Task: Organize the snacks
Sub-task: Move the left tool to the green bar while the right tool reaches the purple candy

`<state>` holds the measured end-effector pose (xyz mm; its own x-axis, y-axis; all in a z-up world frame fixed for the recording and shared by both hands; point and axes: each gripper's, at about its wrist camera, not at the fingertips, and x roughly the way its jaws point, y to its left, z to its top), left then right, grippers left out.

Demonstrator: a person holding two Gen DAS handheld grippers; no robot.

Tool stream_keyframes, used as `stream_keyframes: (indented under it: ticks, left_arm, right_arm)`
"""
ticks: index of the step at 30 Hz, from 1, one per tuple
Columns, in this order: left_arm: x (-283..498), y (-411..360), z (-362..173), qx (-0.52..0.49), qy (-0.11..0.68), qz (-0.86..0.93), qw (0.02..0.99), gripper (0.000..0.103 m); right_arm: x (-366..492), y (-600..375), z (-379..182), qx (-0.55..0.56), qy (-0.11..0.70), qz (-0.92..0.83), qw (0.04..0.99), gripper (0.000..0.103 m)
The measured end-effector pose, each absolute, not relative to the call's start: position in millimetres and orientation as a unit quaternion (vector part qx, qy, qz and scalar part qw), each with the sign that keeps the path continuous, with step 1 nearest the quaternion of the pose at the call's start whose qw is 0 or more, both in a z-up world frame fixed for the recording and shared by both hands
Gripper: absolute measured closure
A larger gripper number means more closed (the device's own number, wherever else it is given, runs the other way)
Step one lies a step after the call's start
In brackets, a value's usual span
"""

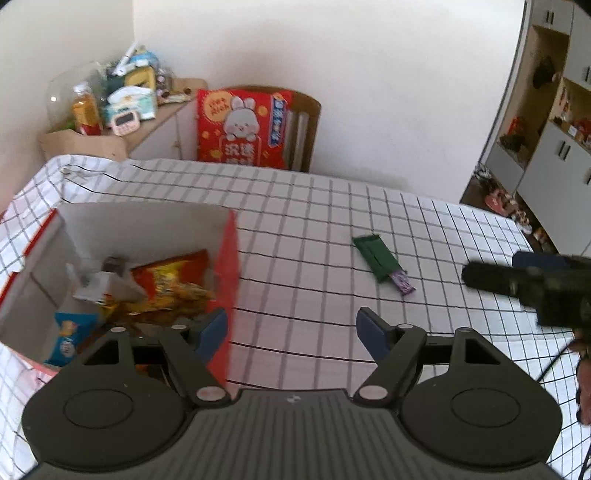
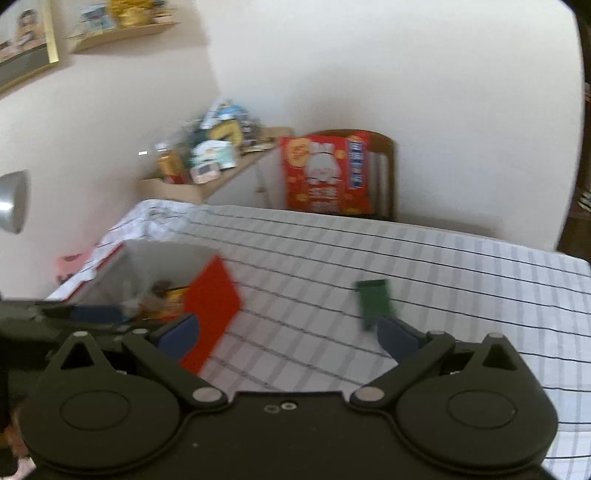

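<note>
Both grippers, left and right, stand wide and empty. Snacks collect in the box; two packets, green and purple, await pickup.

A table under a white checked cloth fills the near ground. Beyond its far edge stands a wooden chair against the wall, with a red rabbit-print bag on it. Left of the chair, a low cabinet carries clutter: a yellow bottle, a pink timer and tissue packs. Far right stands a white shelf unit. The right wrist view shows a wall shelf and a framed picture up left.
</note>
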<state>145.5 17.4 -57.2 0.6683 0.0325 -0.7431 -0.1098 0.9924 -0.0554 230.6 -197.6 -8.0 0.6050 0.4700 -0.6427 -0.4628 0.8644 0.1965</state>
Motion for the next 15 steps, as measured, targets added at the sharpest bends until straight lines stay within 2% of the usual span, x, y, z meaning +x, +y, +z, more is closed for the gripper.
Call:
stream_keyframes:
  ticks: [8,15]
  left_arm:
    - [182,-22,-79,-0.024,0.43,0.028,0.902,0.027]
    - [226,-27,-91,-0.049,0.46,0.042,0.886,0.027]
  right_arm:
    - [271,-240,-33,0.032,0.389,0.211,0.896,0.0]
    - [289,-249,-63,-0.011,0.398,0.215,0.892,0.003]
